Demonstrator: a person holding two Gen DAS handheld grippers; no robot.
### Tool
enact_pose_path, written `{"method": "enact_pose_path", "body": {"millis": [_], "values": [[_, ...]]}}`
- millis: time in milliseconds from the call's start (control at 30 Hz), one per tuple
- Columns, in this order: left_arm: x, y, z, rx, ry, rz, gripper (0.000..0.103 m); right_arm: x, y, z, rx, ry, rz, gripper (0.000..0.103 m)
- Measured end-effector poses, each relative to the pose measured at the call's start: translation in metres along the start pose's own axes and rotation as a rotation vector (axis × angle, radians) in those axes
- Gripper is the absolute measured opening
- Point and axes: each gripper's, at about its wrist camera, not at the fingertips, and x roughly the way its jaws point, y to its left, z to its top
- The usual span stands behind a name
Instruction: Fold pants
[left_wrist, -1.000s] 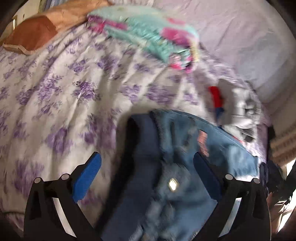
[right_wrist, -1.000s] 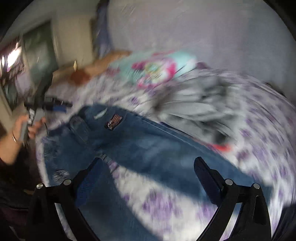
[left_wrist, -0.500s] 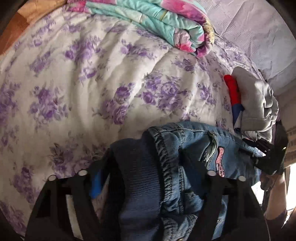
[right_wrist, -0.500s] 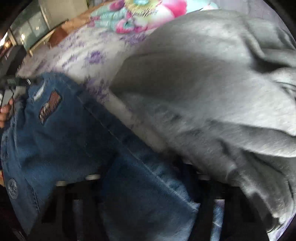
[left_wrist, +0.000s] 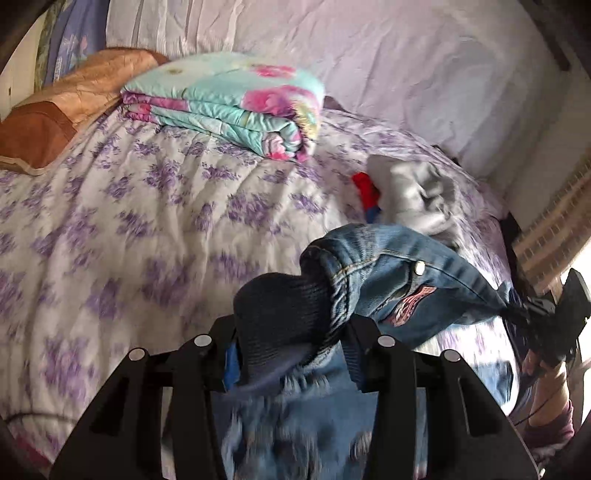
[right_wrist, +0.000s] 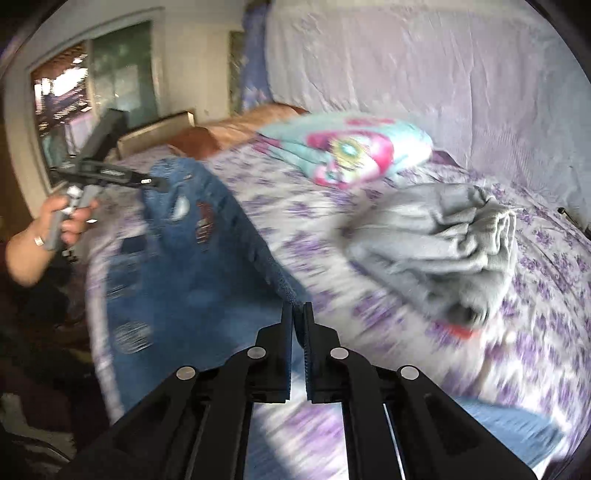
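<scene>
Purple-flowered white quilted bedspread (left_wrist: 155, 206) covers the bed on which everything lies, with a pale lilac sheet hung against the wall behind it. Blue denim pants with a dark ribbed waistband and a stitched patch (left_wrist: 391, 280) are held stretched above the near edge of this bedspread, between the two tools. The left gripper (left_wrist: 291, 354) has its jaws closed tight on the bunched waistband end, dark ribbing and denim bulging out between them. The right gripper (right_wrist: 298, 325) has its jaws drawn almost together, pinching a thin folded edge of the denim, and the fabric runs taut from there to the left gripper at the far left of the right wrist view. Beyond the pants, farther onto the bedspread, sits a crumpled grey sweatshirt-like garment (right_wrist: 443, 236) with something red (left_wrist: 364, 186) showing under it, and past that a folded turquoise-and-pink floral blanket (left_wrist: 229, 99); a brown pillow (left_wrist: 40, 125) lies at the far left corner. As for progress, the pants appear only picked up and pulled straight: no neat fold shows yet, and much of the lower fabric is blurred. Laying them flat, bringing the legs together and folding them over seem to remain.
</scene>
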Motion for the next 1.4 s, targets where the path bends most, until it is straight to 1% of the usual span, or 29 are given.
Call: {"method": "enact_pose_path", "body": {"millis": [67,100,133,200,233,300,367,400,433,467,500,533,600,667,700,733,833,867,900,933,967,1000,1033,1067,1100,1233,1300,1333,1400], "values": [[-0.016,-0.002,-0.025,0.021,0.011,-0.003,0.044,-0.004,0.035,-0.021,0.005,-0.014,0.039,0.003],[-0.018,0.000,-0.036,0.021,0.026,-0.003,0.046,-0.001,0.054,-0.039,0.031,-0.010,0.092,0.002],[-0.017,0.003,-0.045,0.013,0.045,0.001,0.054,0.004,0.069,-0.056,0.041,0.008,0.124,0.002],[-0.013,0.019,-0.071,-0.040,0.105,-0.004,0.060,0.024,0.094,-0.089,0.048,0.054,0.146,0.002],[-0.010,0.030,-0.085,-0.084,0.146,-0.024,0.060,0.036,0.099,-0.104,0.074,0.073,0.163,0.002],[-0.007,0.044,-0.101,-0.157,0.187,-0.059,0.060,0.053,0.098,-0.126,0.162,0.078,0.174,0.002],[-0.013,0.056,-0.113,-0.235,0.198,-0.115,0.061,0.050,0.091,-0.136,0.243,0.034,0.197,0.002],[-0.018,0.058,-0.115,-0.258,0.196,-0.138,0.063,0.043,0.086,-0.137,0.291,-0.004,0.212,0.006],[-0.024,0.059,-0.117,-0.276,0.190,-0.171,0.074,0.037,0.084,-0.137,0.314,-0.038,0.218,0.011],[-0.033,0.059,-0.117,-0.295,0.167,-0.211,0.082,0.030,0.081,-0.137,0.337,-0.072,0.224,0.022],[-0.038,0.058,-0.116,-0.306,0.142,-0.226,0.091,0.021,0.072,-0.136,0.381,-0.113,0.218,0.059],[-0.043,0.056,-0.115,-0.315,0.120,-0.238,0.092,0.014,0.065,-0.136,0.427,-0.146,0.191,0.078],[-0.041,0.051,-0.109,-0.326,0.111,-0.265,0.092,0.007,0.055,-0.135,0.475,-0.165,0.153,0.079],[-0.027,0.046,-0.101,-0.348,0.131,-0.260,0.092,0.004,0.057,-0.135,0.455,-0.163,0.067,0.079],[-0.019,0.044,-0.100,-0.356,0.148,-0.254,0.092,0.005,0.064,-0.132,0.390,-0.141,-0.023,0.079],[-0.006,0.041,-0.101,-0.365,0.175,-0.236,0.092,0.007,0.072,-0.129,0.327,-0.122,-0.075,0.079],[0.010,0.043,-0.102,-0.386,0.189,-0.206,0.091,0.018,0.085,-0.125,0.197,-0.071,-0.134,0.078],[0.012,0.041,-0.101,-0.383,0.179,-0.198,0.089,0.023,0.086,-0.125,0.177,-0.050,-0.154,0.078],[0.012,0.041,-0.100,-0.379,0.172,-0.196,0.077,0.033,0.080,-0.126,0.164,-0.019,-0.175,0.077],[0.013,0.039,-0.098,-0.372,0.170,-0.178,0.068,0.041,0.076,-0.127,0.166,0.011,-0.173,0.069],[0.013,0.039,-0.097,-0.368,0.165,-0.168,0.064,0.049,0.072,-0.127,0.169,0.040,-0.169,0.058],[0.012,0.039,-0.095,-0.365,0.162,-0.162,0.053,0.056,0.067,-0.127,0.169,0.055,-0.168,0.036],[0.011,0.041,-0.094,-0.366,0.158,-0.158,0.042,0.057,0.065,-0.126,0.173,0.054,-0.145,0.017],[0.007,0.045,-0.091,-0.374,0.147,-0.161,0.037,0.054,0.063,-0.121,0.172,0.047,-0.103,0.005],[0.004,0.047,-0.088,-0.382,0.139,-0.167,0.030,0.052,0.066,-0.119,0.156,0.044,-0.106,0.002],[-0.008,0.051,-0.079,-0.387,0.117,-0.199,0.030,0.042,0.076,-0.105,0.072,0.027,-0.125,0.002],[-0.006,0.049,-0.079,-0.372,0.134,-0.191,0.032,0.037,0.087,-0.102,0.020,0.024,-0.087,0.005],[-0.004,0.048,-0.080,-0.370,0.142,-0.185,0.033,0.037,0.093,-0.102,-0.014,0.031,-0.090,0.022],[0.003,0.049,-0.086,-0.384,0.165,-0.182,0.041,0.042,0.110,-0.103,-0.108,0.043,-0.126,0.053]]}}
